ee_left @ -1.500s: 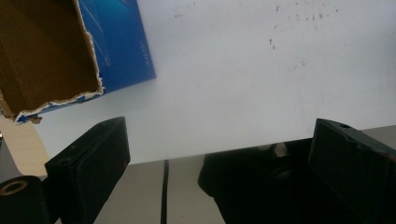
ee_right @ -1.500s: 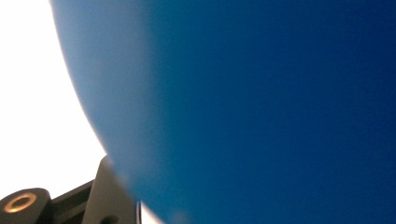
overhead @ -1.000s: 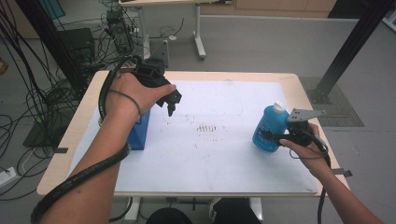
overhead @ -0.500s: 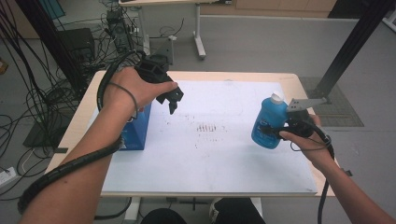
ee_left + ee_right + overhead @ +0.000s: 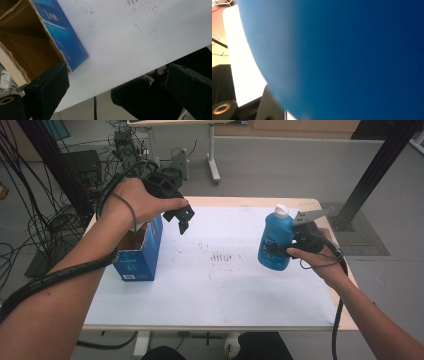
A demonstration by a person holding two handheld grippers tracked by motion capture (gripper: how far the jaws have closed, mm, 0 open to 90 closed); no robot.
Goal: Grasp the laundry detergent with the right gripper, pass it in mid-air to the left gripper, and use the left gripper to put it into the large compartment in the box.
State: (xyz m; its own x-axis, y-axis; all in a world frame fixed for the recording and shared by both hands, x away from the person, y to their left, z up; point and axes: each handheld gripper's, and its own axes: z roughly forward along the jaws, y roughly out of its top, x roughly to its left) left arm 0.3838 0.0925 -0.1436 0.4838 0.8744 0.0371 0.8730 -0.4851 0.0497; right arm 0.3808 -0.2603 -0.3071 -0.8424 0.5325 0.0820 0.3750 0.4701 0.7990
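Blue bottle (image 5: 274,241) with white cap is clamped upright in the right gripper (image 5: 292,249), lifted just off the white table (image 5: 240,285), at about 3 o'clock of the table centre. In the right gripper view the bottle (image 5: 352,57) sits right against the lens, so the grip is deep on the body.

Left gripper (image 5: 181,219) is held in the air near 11 o'clock, jaws spread apart and empty. In the left gripper view its jaws are wide, with the open blue box (image 5: 47,40) just beside the left jaw.

The box (image 5: 137,252) stands at 9 o'clock, mouth up, brown inside, well apart from the bottle.

Step judged: bottle carried toward the box for loading.

To be done well:
- bottle kept vertical, cap up, during the carry toward 9 o'clock
- bottle raised enough to clear the torn box rim
- box steadied by the left gripper at its 3 o'clock wall, or left gripper kept out of the path
- base centred over the mouth before lowering
- release only once the base is seated, else the box could tip.
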